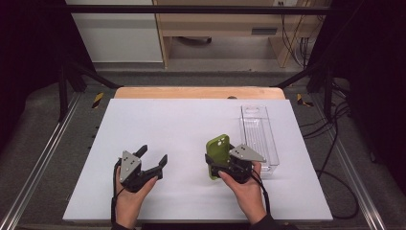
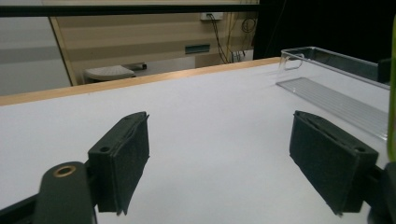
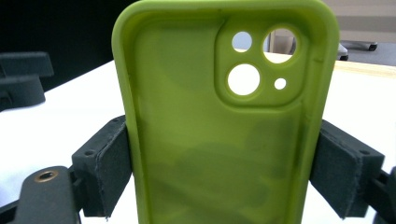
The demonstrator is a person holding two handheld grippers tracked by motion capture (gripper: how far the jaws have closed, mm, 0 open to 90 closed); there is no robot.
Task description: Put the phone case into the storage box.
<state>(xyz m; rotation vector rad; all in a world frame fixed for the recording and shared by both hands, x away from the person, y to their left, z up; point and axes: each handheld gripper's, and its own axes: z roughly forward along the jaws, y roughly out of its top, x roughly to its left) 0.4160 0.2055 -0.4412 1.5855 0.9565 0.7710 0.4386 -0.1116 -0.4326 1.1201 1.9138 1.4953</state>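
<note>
The lime-green phone case [image 3: 219,140] is empty, its hollow inside facing me, with the camera cut-outs at its upper end. It stands upright, pinched by its two long edges between the pads of my right tongs [image 1: 224,162], lifted above the white tabletop [image 1: 158,124].

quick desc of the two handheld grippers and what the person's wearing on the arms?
Both the left gripper and the right gripper are black two-jaw units, each topped by a grey three-cornered plate with small holes. The jaws carry flat rectangular black pads; a brass-ringed hole sits in the body below. A black cable trails from each along the wrist. Dark sleeve edges show at the bottom of the high view.
</note>
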